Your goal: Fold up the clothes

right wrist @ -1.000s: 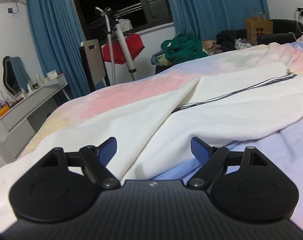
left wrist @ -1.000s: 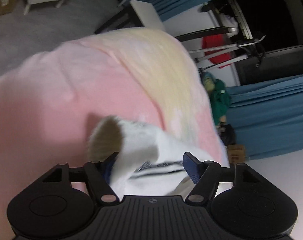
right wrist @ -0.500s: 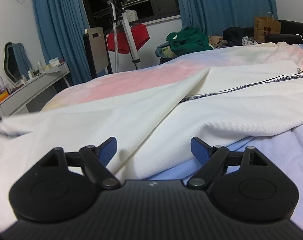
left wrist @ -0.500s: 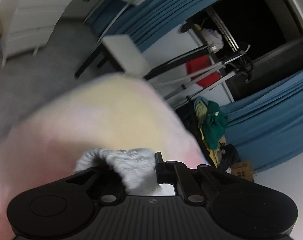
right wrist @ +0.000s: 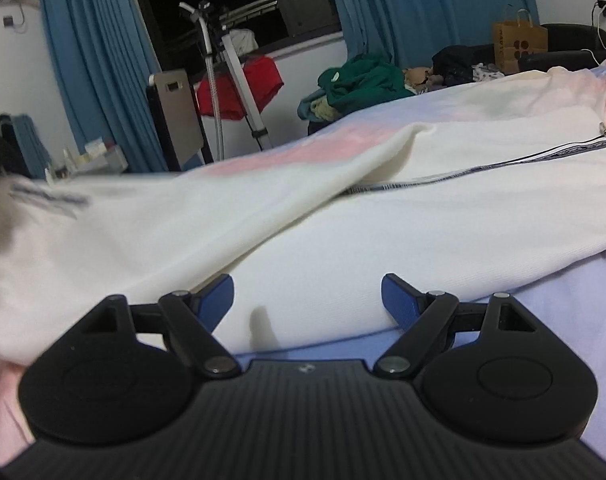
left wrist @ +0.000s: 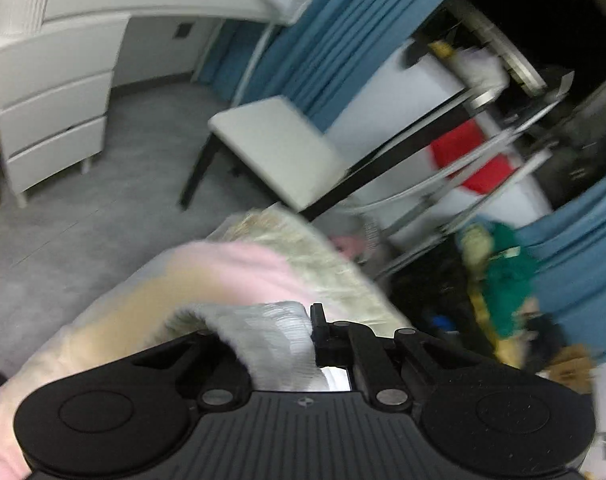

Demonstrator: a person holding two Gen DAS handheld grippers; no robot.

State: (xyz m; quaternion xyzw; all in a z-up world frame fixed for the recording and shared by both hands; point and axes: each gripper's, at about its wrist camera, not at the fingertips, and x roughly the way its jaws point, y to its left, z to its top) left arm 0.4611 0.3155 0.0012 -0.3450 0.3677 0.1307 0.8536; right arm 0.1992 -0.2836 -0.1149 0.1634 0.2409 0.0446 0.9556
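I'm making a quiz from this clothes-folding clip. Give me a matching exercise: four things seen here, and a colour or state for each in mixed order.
Things:
1. left gripper
2. right gripper
3. curtains
4. garment on the rack

States or colours:
A. red
B. open, nothing between the jaws
C. blue
D. shut on the white garment's cuff

Pairs: 1-D, 2-B, 3-C, 4-A

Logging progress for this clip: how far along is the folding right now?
Early stage. Nothing looks folded: the white garment lies spread across the pastel bedcover. In hand: the left tongs are shut on the garment's ribbed cuff. The right tongs hover open over its near edge. All the folds remain.
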